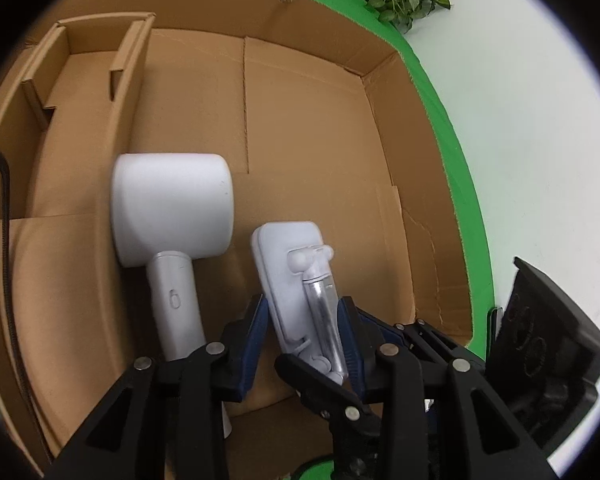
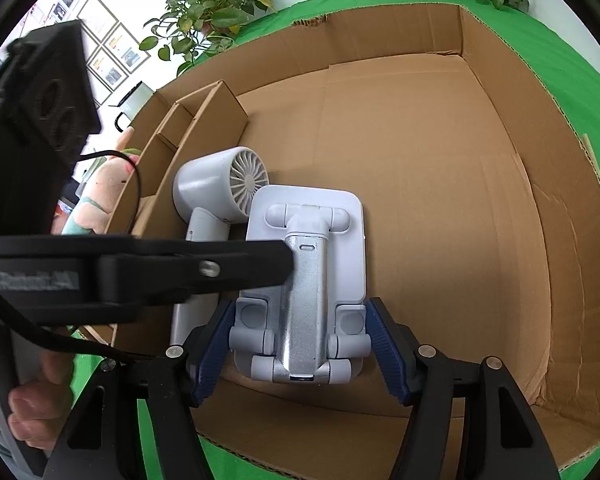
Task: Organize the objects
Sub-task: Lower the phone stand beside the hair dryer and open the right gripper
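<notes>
A white folding phone stand with a silver arm is low inside an open cardboard box. Beside it on the left, a white hair dryer lies on the box floor. My left gripper is shut on the stand across its thickness, one pad against the plate and the other on the silver arm; its black finger reaches in from the left in the right wrist view. My right gripper is shut on the stand's lower end across its width. Whether the stand touches the floor I cannot tell.
A cardboard divider insert fills the box's left side. The box sits on a green cloth. Potted plants stand behind, a plush toy lies outside the left wall, and a black cable hangs there.
</notes>
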### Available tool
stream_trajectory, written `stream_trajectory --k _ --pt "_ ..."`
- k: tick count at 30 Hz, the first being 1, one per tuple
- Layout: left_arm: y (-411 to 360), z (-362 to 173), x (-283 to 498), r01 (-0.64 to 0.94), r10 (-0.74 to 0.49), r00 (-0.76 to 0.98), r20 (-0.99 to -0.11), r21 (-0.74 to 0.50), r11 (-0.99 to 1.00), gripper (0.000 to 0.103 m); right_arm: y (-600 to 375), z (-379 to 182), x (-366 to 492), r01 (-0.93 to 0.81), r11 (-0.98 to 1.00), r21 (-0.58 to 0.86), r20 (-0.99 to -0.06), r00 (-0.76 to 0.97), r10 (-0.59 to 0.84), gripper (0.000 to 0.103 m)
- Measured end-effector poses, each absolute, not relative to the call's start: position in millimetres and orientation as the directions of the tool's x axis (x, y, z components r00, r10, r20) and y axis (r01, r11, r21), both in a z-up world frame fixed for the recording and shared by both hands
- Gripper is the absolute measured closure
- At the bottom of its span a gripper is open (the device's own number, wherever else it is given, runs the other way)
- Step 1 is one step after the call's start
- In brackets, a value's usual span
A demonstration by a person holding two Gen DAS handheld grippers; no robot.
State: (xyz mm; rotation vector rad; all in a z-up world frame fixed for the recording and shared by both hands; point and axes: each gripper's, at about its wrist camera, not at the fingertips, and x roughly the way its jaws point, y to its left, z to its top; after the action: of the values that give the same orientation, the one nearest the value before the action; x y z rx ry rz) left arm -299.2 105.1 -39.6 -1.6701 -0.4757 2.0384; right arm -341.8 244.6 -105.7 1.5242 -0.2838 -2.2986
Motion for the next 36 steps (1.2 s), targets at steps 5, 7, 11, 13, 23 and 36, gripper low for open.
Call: stream_trajectory --k 5,7,11,13,23,36 --pt "86 -21 -303 -0.132 0.534 -0.215 -0.818 -0.517 -0.846 0.068 239 -106 -343 0.192 -0.913 0.361 -0.862 -0.304 -0.405 0.037" --pt "76 -15 -297 -0.139 0.532 -0.239 -0.812 -0.513 -0.847 0.068 236 -103 -343 0.204 -0.907 0.367 -0.859 -0.299 -0.415 0.036" --pt "56 -5 -283 -0.153 0.490 -0.302 -0.818 -0.466 -0.871 0.068 234 -94 -346 0.221 -0.910 0.351 -0.853 -0.325 -0.408 0.037" --pt "43 -2 -277 -0.158 0.490 -0.325 -0.809 -0.464 -0.872 0.069 230 -99 -348 0.230 -0.918 0.323 -0.872 -0.304 -0.383 0.046" --pt "19 -11 -256 -0.126 0.431 -0.371 -0.823 -0.415 -0.901 0.069 230 -95 -340 0.155 -0.948 0.279 -0.893 -0.320 -0.316 0.059" --pt "16 -15 -238 -0.067 0.420 -0.382 -0.823 -0.429 -0.901 0.069 205 -97 -342 0.116 -0.956 0.268 -0.909 -0.299 -0.291 0.059"
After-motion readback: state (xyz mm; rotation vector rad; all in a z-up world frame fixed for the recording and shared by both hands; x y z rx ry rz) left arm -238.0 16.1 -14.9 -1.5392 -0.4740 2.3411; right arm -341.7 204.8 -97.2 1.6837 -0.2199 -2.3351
